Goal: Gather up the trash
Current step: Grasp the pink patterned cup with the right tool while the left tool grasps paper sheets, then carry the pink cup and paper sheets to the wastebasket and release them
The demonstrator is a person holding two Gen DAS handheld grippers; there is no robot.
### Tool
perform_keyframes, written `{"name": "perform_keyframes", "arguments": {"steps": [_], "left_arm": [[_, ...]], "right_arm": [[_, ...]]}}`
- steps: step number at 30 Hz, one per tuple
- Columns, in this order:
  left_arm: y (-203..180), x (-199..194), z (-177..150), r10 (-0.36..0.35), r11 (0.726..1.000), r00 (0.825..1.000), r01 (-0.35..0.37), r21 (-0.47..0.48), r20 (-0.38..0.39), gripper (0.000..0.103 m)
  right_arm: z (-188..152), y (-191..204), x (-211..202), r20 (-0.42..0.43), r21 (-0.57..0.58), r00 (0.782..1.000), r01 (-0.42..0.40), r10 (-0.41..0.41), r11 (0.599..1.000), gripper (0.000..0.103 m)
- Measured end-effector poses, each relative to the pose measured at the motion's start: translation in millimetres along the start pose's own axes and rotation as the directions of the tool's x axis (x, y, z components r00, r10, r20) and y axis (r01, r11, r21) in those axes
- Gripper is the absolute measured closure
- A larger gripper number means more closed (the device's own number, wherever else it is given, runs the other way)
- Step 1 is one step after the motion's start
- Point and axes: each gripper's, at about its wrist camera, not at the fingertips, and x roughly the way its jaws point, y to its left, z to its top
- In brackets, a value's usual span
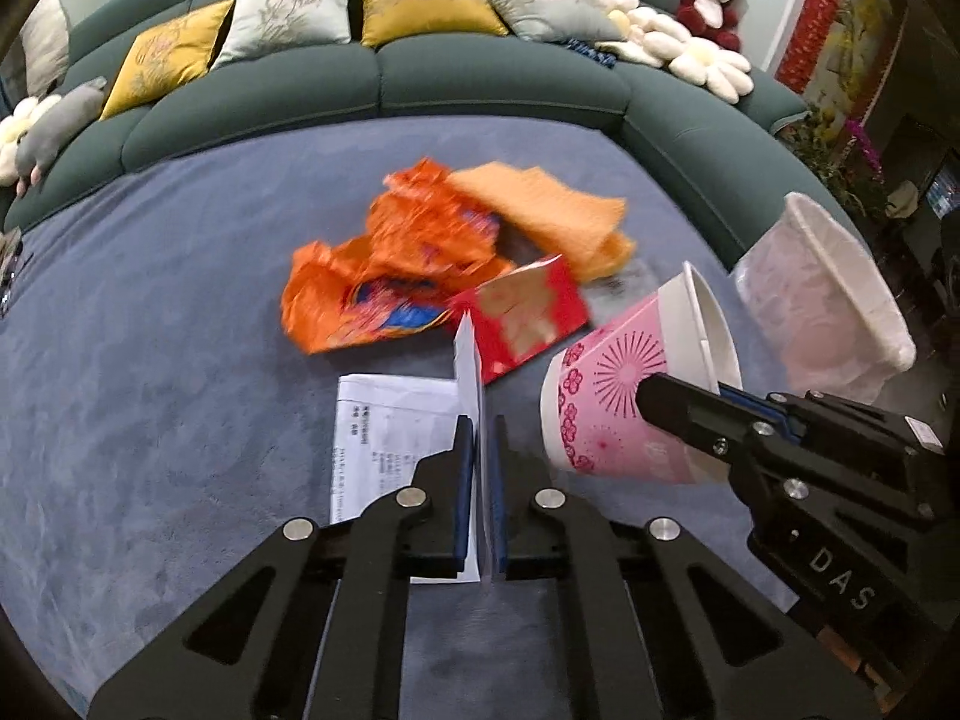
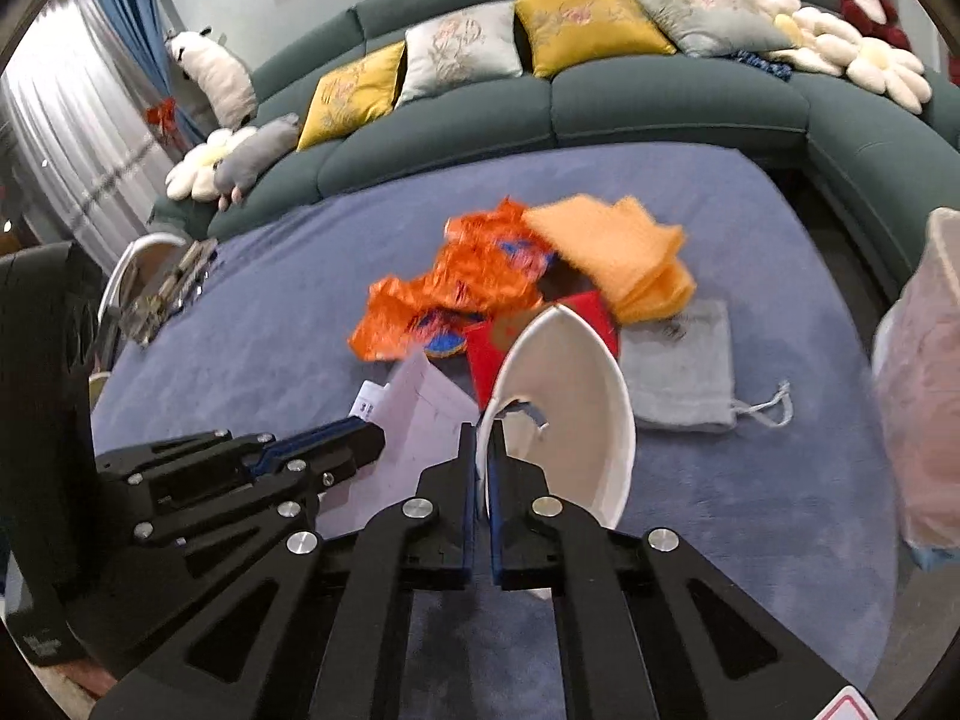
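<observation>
My left gripper (image 1: 480,432) is shut on a white printed paper sheet (image 1: 390,426), held edge-up above the blue carpet; it also shows in the right wrist view (image 2: 420,414). My right gripper (image 2: 481,444) is shut on the rim of a pink flowered paper cup (image 1: 624,396), whose white inside (image 2: 570,396) faces the right camera. Ahead on the carpet lie a crumpled orange wrapper (image 1: 384,276), a red envelope (image 1: 528,318), an orange cloth (image 1: 552,210) and a grey drawstring pouch (image 2: 684,366). A white bin with a clear bag liner (image 1: 834,294) stands to the right.
A curved green sofa (image 1: 384,78) with yellow and grey cushions and plush toys rings the far side of the carpet (image 1: 150,300). A chair and some clutter (image 2: 162,288) sit at the carpet's left edge. The left gripper body (image 2: 240,474) is close beside the right one.
</observation>
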Motion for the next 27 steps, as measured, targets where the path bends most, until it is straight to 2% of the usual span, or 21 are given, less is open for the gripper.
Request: {"name": "perform_keyframes", "arguments": {"steps": [6,8,16,19,23,24,25,26,27], "left_arm": [[-35,-16,23,-0.038,0.999,0.999,0.037,0.02,0.039,0.099],[-51,-21,34,-0.07,0.997,0.996,0.069,0.027,0.049,0.099],[-131,-35,74,-0.154,0.981,0.982,0.139,0.134,0.109,0.099],[-155,-35,79,-0.166,0.977,0.98,0.148,0.153,0.113,0.099],[-161,-27,72,-0.147,0.983,0.984,0.134,0.127,0.099,0.095],[-157,-24,69,-0.133,0.986,0.987,0.122,0.118,0.089,0.091],[-150,-20,63,-0.109,0.99,0.991,0.101,0.102,0.079,0.075],[-142,-18,57,-0.083,0.993,0.994,0.076,0.085,0.076,0.055],[-131,-16,51,-0.045,0.997,0.996,0.04,0.062,0.078,0.047]], "right_arm": [[17,-21,-41,0.079,0.028,0.995,0.055,-0.057,0.998,0.099],[22,-31,-55,0.104,0.039,0.992,0.072,-0.075,0.997,0.099],[38,-94,-115,0.198,0.103,0.962,0.169,-0.187,0.98,0.099],[38,-116,-131,0.215,0.125,0.951,0.197,-0.221,0.972,0.099],[32,-136,-143,0.219,0.152,0.946,0.208,-0.238,0.966,0.099],[30,-138,-144,0.217,0.155,0.947,0.204,-0.235,0.967,0.099],[27,-138,-144,0.214,0.156,0.949,0.2,-0.231,0.967,0.099],[24,-138,-143,0.21,0.155,0.951,0.198,-0.228,0.968,0.099],[21,-137,-139,0.202,0.152,0.954,0.195,-0.224,0.969,0.099]]}}
